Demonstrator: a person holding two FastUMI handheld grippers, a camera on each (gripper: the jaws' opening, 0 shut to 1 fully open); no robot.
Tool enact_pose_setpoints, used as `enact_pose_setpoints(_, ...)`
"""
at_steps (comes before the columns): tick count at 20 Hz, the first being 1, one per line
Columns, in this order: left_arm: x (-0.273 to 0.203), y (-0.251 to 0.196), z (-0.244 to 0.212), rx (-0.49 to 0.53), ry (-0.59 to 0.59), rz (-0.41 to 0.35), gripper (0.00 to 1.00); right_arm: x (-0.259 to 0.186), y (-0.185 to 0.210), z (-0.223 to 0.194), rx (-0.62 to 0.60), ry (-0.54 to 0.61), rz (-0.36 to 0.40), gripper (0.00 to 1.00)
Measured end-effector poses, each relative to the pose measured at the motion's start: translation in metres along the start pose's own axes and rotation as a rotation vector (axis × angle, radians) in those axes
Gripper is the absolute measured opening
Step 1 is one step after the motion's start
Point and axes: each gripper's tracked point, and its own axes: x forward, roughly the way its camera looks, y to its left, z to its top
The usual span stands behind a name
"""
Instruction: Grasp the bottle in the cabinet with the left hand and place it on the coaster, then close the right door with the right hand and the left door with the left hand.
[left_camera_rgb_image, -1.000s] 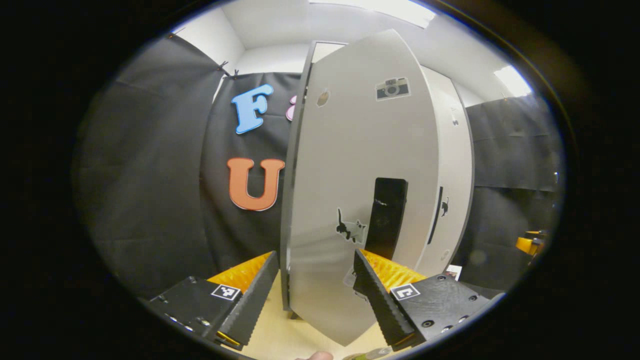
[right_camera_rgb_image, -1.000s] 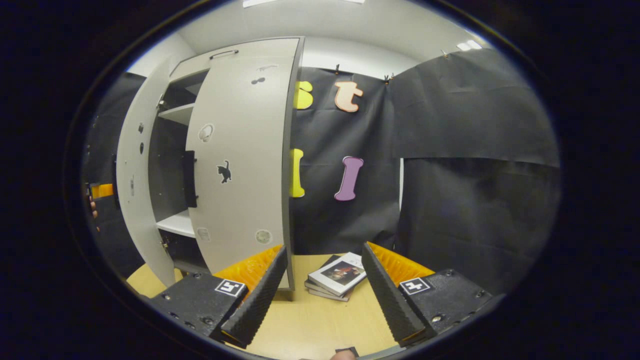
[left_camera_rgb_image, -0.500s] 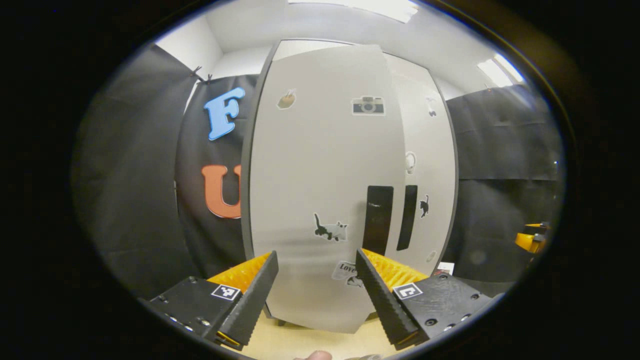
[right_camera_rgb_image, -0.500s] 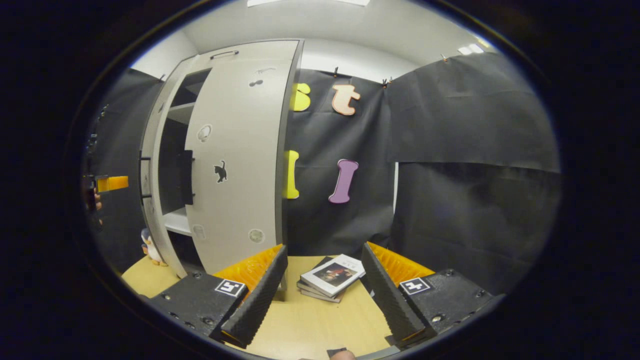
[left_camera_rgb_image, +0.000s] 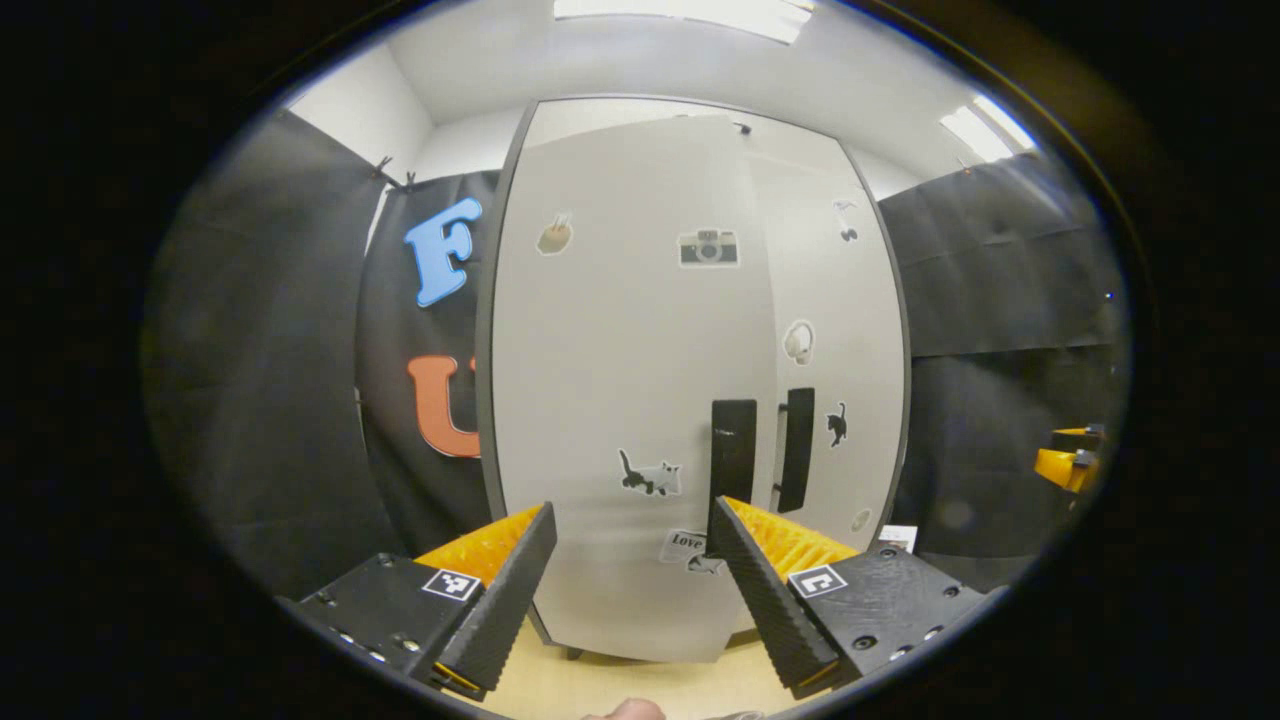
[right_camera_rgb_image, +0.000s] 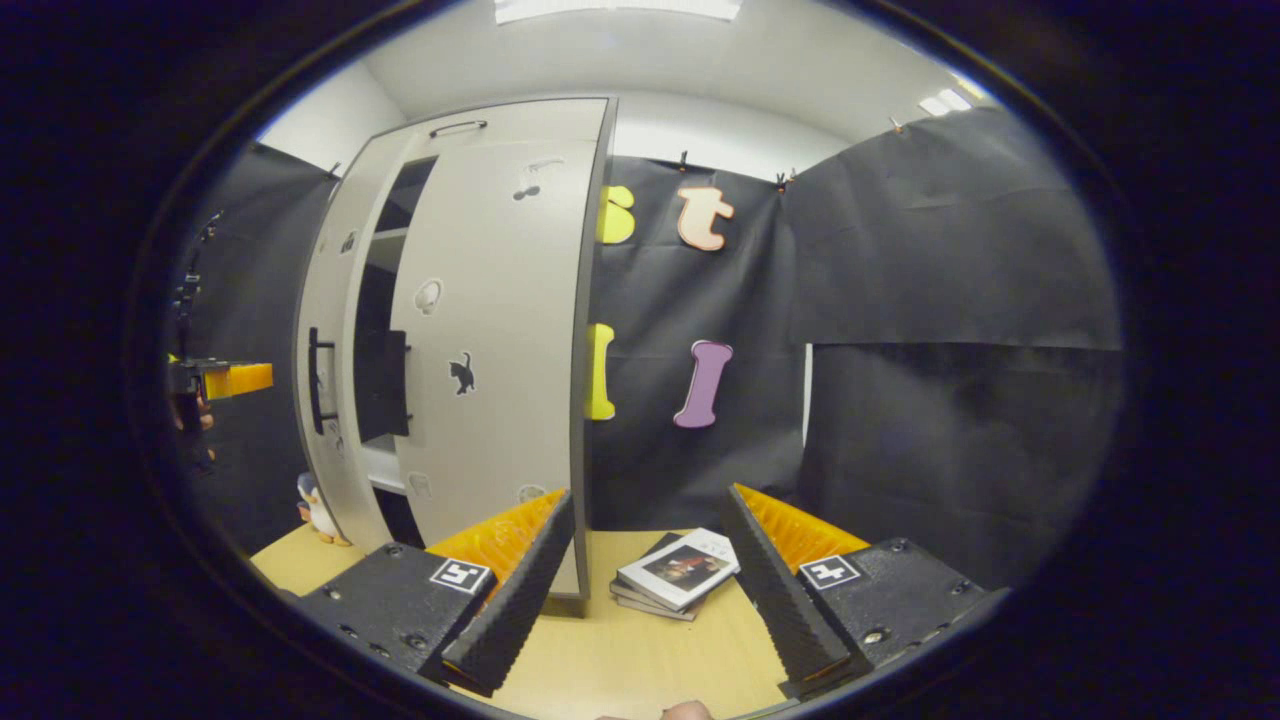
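Note:
A pale grey cabinet stands on the table. In the left gripper view its left door (left_camera_rgb_image: 620, 380) faces me almost flush beside the right door (left_camera_rgb_image: 845, 330), their black handles (left_camera_rgb_image: 733, 455) side by side. My left gripper (left_camera_rgb_image: 632, 508) is open just in front of the left door, with nothing between its fingers. In the right gripper view the right door (right_camera_rgb_image: 490, 340) looks shut, and a narrow dark gap (right_camera_rgb_image: 380, 290) with shelf edges separates it from the left door (right_camera_rgb_image: 330, 330). My right gripper (right_camera_rgb_image: 645, 495) is open and holds nothing. The left gripper (right_camera_rgb_image: 225, 378) shows far left.
A small stack of books (right_camera_rgb_image: 680, 570) lies on the wooden table (right_camera_rgb_image: 640, 650) right of the cabinet. A penguin toy (right_camera_rgb_image: 318, 505) stands by the cabinet's left front corner. Black cloth walls surround the booth. The right gripper (left_camera_rgb_image: 1070, 465) shows far right.
The left door has swung from wide open to almost shut, and the gap between the doors has narrowed. The door's edge has left the left gripper's fingers. The right gripper has barely moved.

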Motion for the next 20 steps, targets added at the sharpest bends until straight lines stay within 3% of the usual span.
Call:
enact_pose_setpoints(3,-0.013,0.002,0.016,-0.018,-0.037,0.013,0.96,-0.001,0.013,0.021,-0.001,-0.042,0.03,0.98)
enact_pose_setpoints(5,-0.026,0.005,0.026,-0.032,-0.054,0.024,1.0,-0.003,0.021,0.034,-0.002,-0.068,0.047,0.98)
enact_pose_setpoints(6,-0.033,0.005,0.029,-0.034,-0.062,0.033,0.92,-0.004,0.025,0.04,-0.003,-0.082,0.054,0.98)
enact_pose_setpoints(10,-0.058,0.02,0.029,-0.032,-0.098,0.084,1.0,-0.009,0.035,0.058,-0.008,-0.146,0.076,0.97)
enact_pose_setpoints(11,-0.064,0.024,0.026,-0.031,-0.094,0.098,0.96,-0.009,0.038,0.059,-0.014,-0.153,0.08,0.94)
enact_pose_setpoints(13,-0.08,0.033,0.027,-0.028,-0.1,0.128,1.0,-0.011,0.044,0.061,-0.024,-0.162,0.089,0.97)
enact_pose_setpoints(20,-0.12,0.065,0.022,-0.062,-0.117,0.228,1.0,-0.016,0.044,0.076,-0.011,-0.22,0.037,0.98)
